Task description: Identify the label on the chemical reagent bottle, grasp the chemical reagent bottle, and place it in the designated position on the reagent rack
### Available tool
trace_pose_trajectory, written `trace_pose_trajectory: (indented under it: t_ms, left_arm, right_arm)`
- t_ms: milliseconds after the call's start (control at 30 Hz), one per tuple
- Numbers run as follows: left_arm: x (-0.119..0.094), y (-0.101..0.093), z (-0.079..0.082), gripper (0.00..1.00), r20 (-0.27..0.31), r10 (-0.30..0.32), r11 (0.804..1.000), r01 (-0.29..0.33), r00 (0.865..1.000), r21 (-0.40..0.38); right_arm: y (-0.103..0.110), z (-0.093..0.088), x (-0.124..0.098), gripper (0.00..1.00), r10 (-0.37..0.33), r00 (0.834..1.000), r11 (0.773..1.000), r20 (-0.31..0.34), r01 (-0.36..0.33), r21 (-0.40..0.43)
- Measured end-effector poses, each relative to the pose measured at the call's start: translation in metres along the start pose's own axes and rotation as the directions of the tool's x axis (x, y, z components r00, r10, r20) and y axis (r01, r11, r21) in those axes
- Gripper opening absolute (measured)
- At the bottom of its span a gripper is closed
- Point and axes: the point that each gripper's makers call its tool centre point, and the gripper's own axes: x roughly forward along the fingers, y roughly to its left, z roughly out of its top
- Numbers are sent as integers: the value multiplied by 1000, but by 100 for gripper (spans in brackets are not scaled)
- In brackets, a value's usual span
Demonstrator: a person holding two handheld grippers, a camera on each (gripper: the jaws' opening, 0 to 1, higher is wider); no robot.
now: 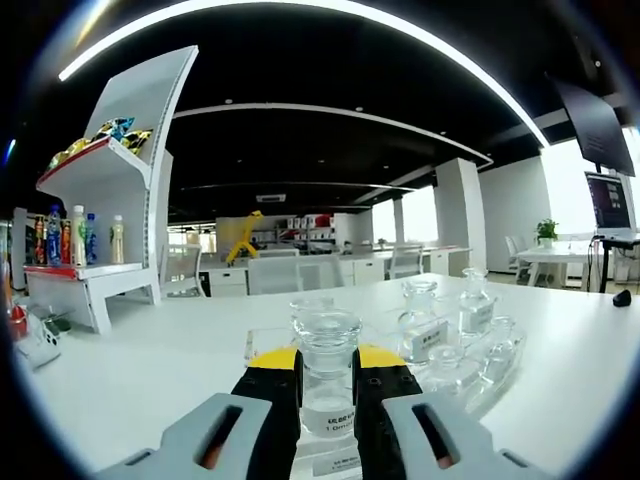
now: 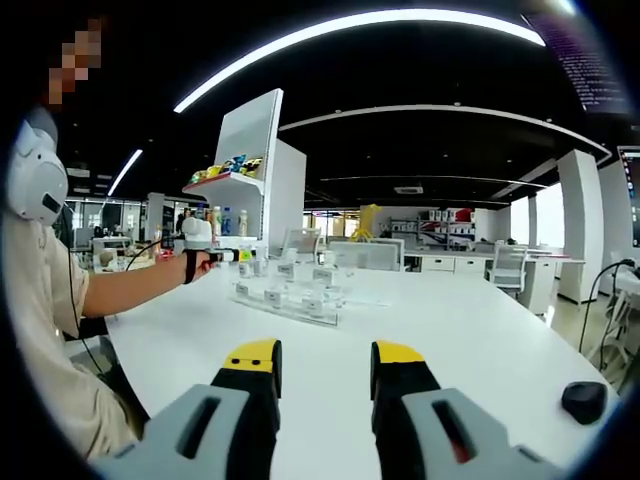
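Open-plan office, dark ceiling with curved light strips; white table carrying a clear acrylic reagent rack with small label tags. Item one: left gripper, jaws narrowed on the chemical reagent bottle, a clear glass bottle with a round stopper and a white label low on its body, standing upright between the yellow-tipped pads (contact looks firm on both sides, though the label's print is too small to read). Just beyond the jaws and to their right, further stoppered bottles occupy the rack's tiers. Item two: right gripper, jaws standing apart with nothing between them, hovering over bare table well short of the rack; a dark mouse lies off to their right. Handling note: judged from the grip, the step in hand is carrying or seating the bottle; it would go best kept vertical, lowered straight into the slot whose tag matches its label, clear of neighbouring stoppers, with release only once the base sits flat. Glass on acrylic may slide, so a slow descent is advisable.
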Motion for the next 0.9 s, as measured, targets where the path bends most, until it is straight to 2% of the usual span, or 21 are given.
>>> trace_pose_trajectory:
  t_ms: [300, 567, 900]
  left_arm:
    - [6, 3, -6, 19, -4, 9, 1000, -9, 1000, -6]
    - [9, 1, -19, 19, -26, 8, 1000, -8, 1000, 15]
    - [12, 5, -30, 19, -53, 12, 1000, -12, 999, 1]
  right_arm:
    - [-5, -1, -2, 35, -10, 1000, 1000, 0, 10, -2]
    - [-4, 1, -3, 35, -12, 1000, 1000, 3, 12, -5]
    - [-3, 1, -2, 35, -10, 1000, 1000, 1, 10, -4]
